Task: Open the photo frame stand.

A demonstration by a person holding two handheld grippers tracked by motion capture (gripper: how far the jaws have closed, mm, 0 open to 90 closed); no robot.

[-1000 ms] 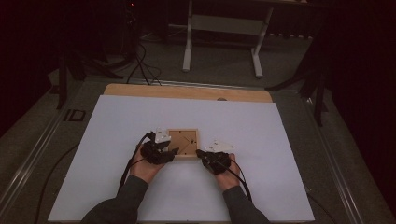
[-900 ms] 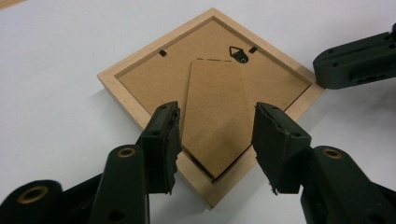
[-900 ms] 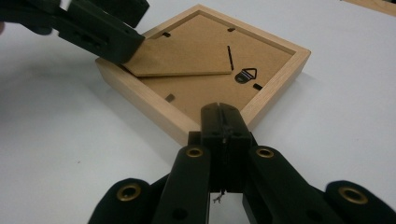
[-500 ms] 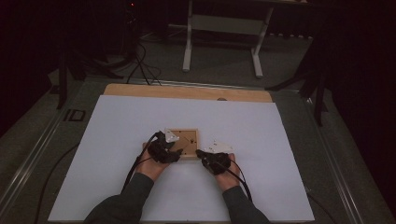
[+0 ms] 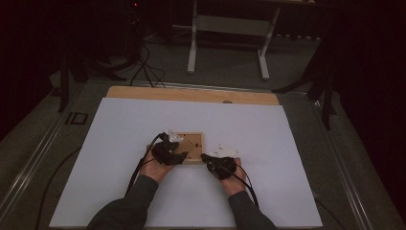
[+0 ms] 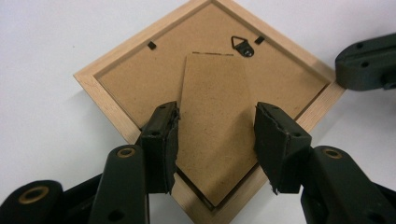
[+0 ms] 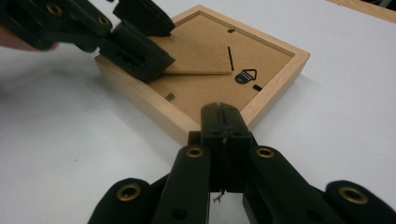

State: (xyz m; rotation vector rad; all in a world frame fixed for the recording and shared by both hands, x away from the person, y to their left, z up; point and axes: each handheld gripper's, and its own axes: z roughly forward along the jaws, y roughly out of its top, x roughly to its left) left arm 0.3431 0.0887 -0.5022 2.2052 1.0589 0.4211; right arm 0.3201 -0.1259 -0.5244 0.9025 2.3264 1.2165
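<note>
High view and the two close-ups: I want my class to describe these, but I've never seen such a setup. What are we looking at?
Three cameras film one moment. One looks down from above the table. One rides on each hand-held tool and looks along its two black jaws. There is no machine: a person holds a two-jaw tool in each hand. On the white table a wooden picture frame lies face down. The left tool has just been closing its jaws on the frame's stand flap, which sits between them, lifted slightly off the back. The right tool is shut and empty, its tip against the frame's rim.
</note>
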